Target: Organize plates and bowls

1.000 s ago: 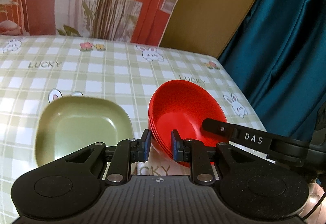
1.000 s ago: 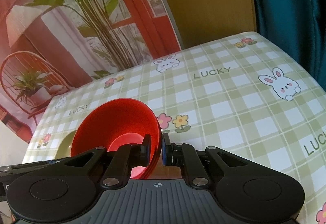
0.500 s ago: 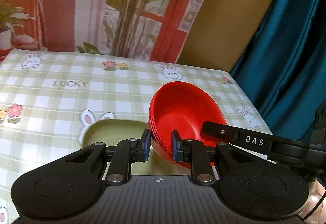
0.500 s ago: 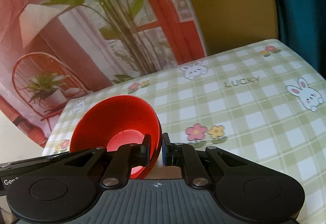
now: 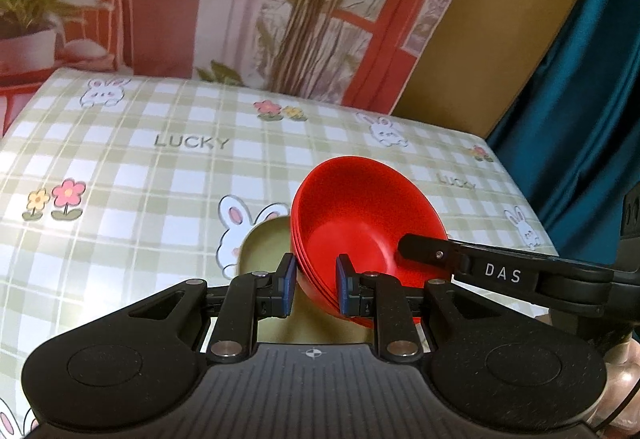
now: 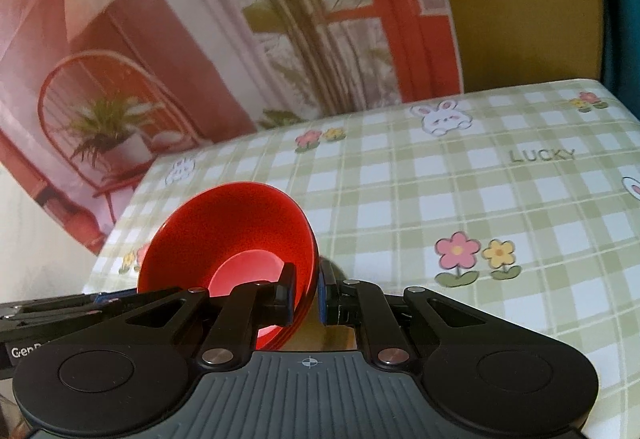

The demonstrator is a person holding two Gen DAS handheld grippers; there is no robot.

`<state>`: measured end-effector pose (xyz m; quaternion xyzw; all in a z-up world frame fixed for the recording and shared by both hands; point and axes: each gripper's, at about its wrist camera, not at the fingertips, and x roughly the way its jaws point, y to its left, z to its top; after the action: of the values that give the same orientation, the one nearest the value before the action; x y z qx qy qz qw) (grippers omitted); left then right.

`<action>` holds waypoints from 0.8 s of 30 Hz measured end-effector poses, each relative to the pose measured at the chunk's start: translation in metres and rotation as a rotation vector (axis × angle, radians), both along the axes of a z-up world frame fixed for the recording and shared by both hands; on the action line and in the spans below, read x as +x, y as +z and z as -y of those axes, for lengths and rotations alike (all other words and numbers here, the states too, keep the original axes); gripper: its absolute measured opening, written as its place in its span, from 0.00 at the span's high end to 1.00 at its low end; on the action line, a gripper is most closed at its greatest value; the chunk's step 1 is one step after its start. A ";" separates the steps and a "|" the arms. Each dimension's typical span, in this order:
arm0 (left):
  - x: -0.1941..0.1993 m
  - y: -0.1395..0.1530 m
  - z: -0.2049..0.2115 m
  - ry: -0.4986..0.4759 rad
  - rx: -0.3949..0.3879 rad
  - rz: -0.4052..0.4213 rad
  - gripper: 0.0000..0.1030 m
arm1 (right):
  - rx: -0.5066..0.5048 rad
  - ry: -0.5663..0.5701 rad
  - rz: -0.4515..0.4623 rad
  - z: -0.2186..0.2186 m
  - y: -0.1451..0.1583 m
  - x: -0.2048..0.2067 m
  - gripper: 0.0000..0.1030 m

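While both clamp opposite rims, left hand-held gripper (image 5: 312, 285), right hand-held gripper (image 6: 306, 293), red bowls (image 5: 360, 215) stacked, tilted above green plate (image 5: 264, 243), checked worktop (image 5: 140, 175).

A desk (image 5: 168, 175) in green-checked cloth (rabbits, flowers, "LUCKY") stands before a printed plant backdrop (image 5: 304, 7), an ochre panel (image 5: 500, 23) and teal curtain (image 5: 592, 87).

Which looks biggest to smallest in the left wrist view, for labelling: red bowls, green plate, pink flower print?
1. red bowls, though nearest the camera
2. green plate, mostly hidden, so unsure
3. pink flower print
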<state>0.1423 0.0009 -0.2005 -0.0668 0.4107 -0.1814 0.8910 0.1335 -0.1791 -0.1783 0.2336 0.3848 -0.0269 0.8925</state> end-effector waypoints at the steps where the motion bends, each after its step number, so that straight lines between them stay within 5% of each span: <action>1: 0.000 -0.002 -0.001 0.005 0.001 -0.006 0.78 | -0.005 0.008 -0.008 -0.003 -0.002 0.002 0.90; 24: 0.000 -0.026 0.002 0.020 0.059 -0.058 0.78 | -0.036 0.100 -0.148 -0.018 -0.031 0.026 0.90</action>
<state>0.1428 -0.0014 -0.2268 -0.0501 0.4407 -0.1583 0.8821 0.1596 -0.1616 -0.2093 0.1953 0.4604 -0.0066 0.8659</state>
